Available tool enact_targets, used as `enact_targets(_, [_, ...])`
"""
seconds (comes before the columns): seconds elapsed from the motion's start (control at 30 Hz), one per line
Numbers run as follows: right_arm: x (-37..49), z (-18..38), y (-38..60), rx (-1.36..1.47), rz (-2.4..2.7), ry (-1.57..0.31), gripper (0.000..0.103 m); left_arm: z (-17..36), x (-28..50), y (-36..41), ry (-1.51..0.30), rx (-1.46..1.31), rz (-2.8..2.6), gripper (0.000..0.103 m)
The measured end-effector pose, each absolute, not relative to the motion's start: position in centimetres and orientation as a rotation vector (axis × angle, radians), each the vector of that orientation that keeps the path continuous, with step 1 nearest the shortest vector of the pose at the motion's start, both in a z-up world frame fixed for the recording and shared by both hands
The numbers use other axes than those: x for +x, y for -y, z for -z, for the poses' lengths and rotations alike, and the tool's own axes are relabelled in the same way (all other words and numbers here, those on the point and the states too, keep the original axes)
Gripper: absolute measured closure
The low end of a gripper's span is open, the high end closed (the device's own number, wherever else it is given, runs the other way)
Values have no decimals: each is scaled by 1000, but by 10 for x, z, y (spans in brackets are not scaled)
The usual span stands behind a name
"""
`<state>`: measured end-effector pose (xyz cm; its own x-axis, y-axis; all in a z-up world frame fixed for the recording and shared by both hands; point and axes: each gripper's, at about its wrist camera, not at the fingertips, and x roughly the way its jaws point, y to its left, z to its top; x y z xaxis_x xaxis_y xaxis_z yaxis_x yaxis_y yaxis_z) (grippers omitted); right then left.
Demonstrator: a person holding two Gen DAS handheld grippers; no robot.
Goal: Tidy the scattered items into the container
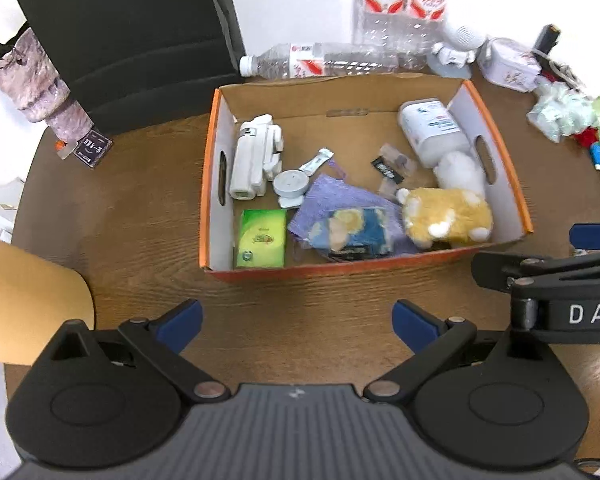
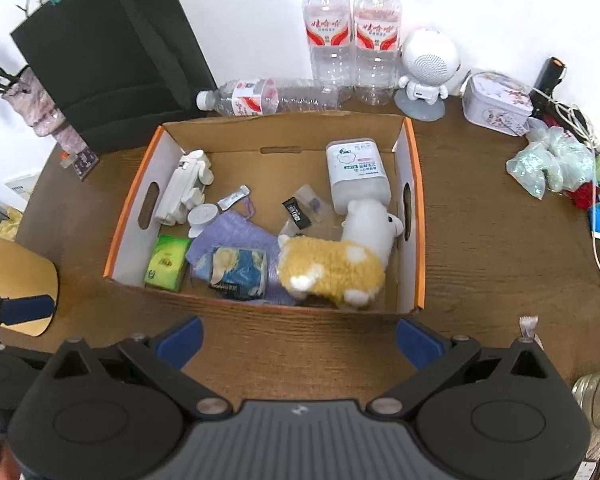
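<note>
An orange-edged cardboard box (image 1: 216,152) (image 2: 416,216) stands on the brown table. In it lie a yellow and white plush toy (image 1: 444,216) (image 2: 332,268), a white bottle (image 1: 432,128) (image 2: 356,172), a white folded gadget (image 1: 252,160) (image 2: 184,188), a green tissue pack (image 1: 260,238) (image 2: 166,264), a blue tissue pack (image 1: 352,234) (image 2: 240,268), a purple cloth (image 1: 340,196) (image 2: 236,232) and small sachets. My left gripper (image 1: 298,324) is open and empty, just in front of the box. My right gripper (image 2: 300,340) is open and empty, also in front of the box.
Behind the box are a lying water bottle (image 2: 260,96), two upright bottles (image 2: 352,36), a white robot speaker (image 2: 428,64) and a black bag (image 2: 108,52). A tin (image 2: 496,108), plastic bags (image 2: 552,164) and cables sit at the right. A vase (image 1: 40,84) stands at the left.
</note>
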<state>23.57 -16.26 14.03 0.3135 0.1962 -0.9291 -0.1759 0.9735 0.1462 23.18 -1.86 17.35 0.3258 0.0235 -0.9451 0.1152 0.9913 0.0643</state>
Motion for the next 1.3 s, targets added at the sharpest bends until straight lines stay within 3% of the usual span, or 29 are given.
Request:
enact_targets(0.17, [209, -150, 169, 22, -243, -1151, 0, -181, 202, 21, -1155, 112, 32, 0])
enact_targets(0.43, [154, -151, 175, -15, -240, -868, 0, -178, 145, 24, -814, 189, -97, 0])
enact_targets(0.8, [55, -62, 183, -4, -267, -479, 0, -98, 51, -12, -481, 16, -35, 0])
enact_targets(1.07, [14, 7, 183, 51, -271, -508, 0, -37, 6, -29, -500, -85, 72, 0])
enact_targets(1.3, [-10, 23, 180, 36, -254, -510, 0, -21, -14, -17, -522, -18, 98, 0])
